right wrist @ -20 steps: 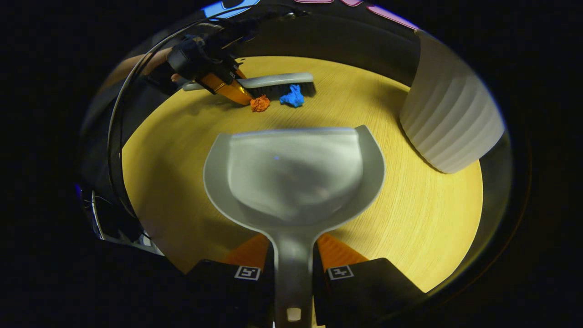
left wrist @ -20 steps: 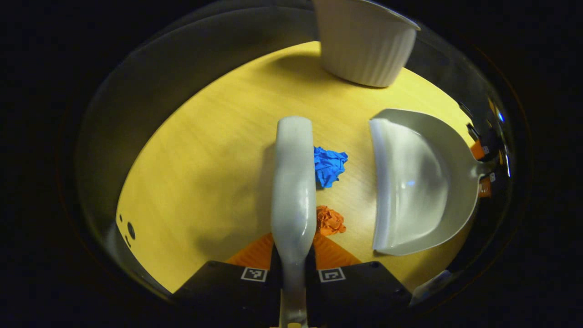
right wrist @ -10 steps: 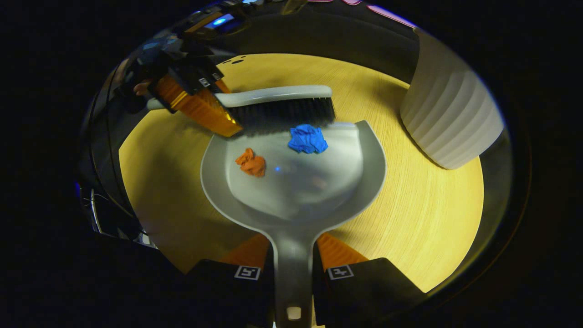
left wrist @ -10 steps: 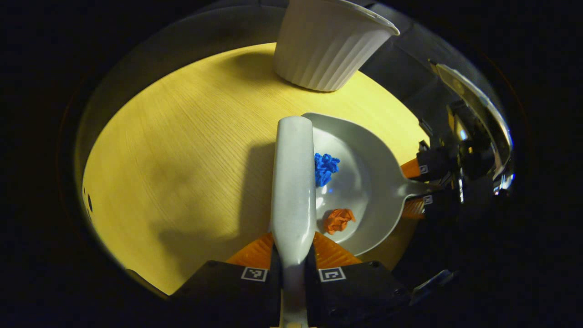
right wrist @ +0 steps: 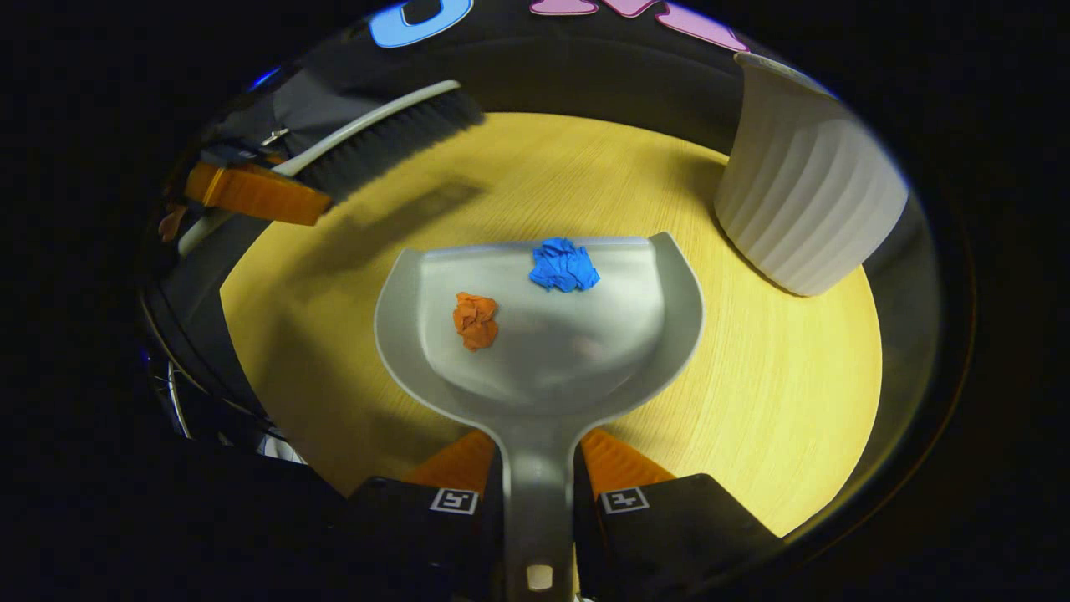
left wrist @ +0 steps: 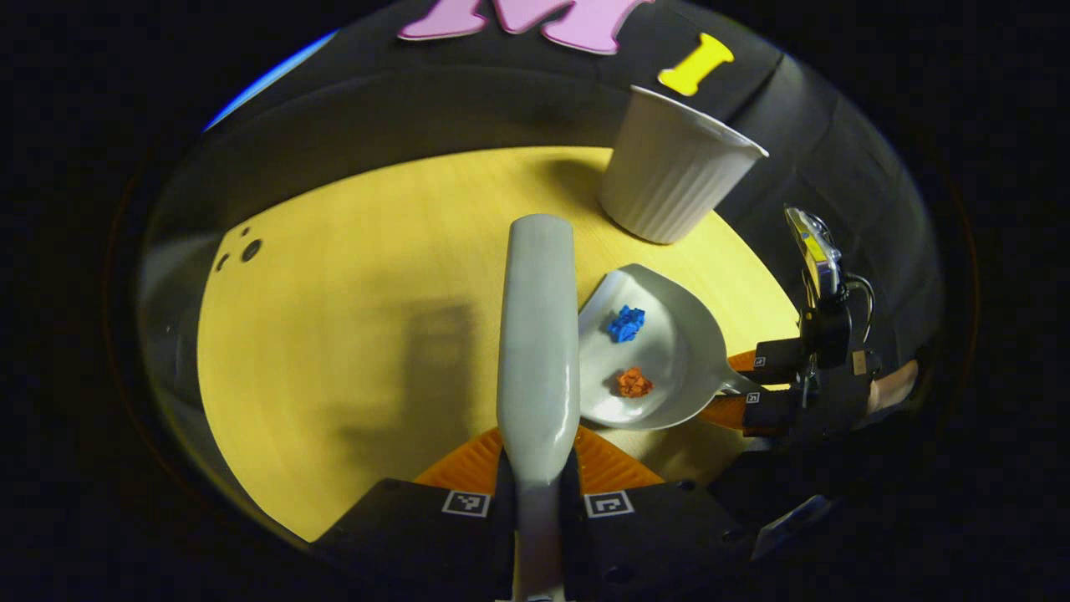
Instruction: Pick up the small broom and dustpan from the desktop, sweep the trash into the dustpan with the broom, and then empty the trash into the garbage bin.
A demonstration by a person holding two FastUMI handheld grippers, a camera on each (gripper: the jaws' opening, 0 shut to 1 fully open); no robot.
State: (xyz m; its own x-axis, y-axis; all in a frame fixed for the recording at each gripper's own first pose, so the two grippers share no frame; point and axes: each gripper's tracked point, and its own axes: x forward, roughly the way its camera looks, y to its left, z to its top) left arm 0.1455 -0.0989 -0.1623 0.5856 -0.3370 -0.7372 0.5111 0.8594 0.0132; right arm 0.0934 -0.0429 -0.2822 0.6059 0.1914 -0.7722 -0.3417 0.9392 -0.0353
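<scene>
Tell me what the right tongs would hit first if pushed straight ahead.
The right tongs already clamp the dustpan handle, so the pan leads. Beyond its lip lies bare table, then the edge. The bin sits off to the right, probably outside that line.

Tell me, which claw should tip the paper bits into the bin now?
Probably the right claw. It grips the dustpan by its handle, with the blue wad and orange wad inside, and the white bin stands close by. The left claw only holds the broom.
</scene>
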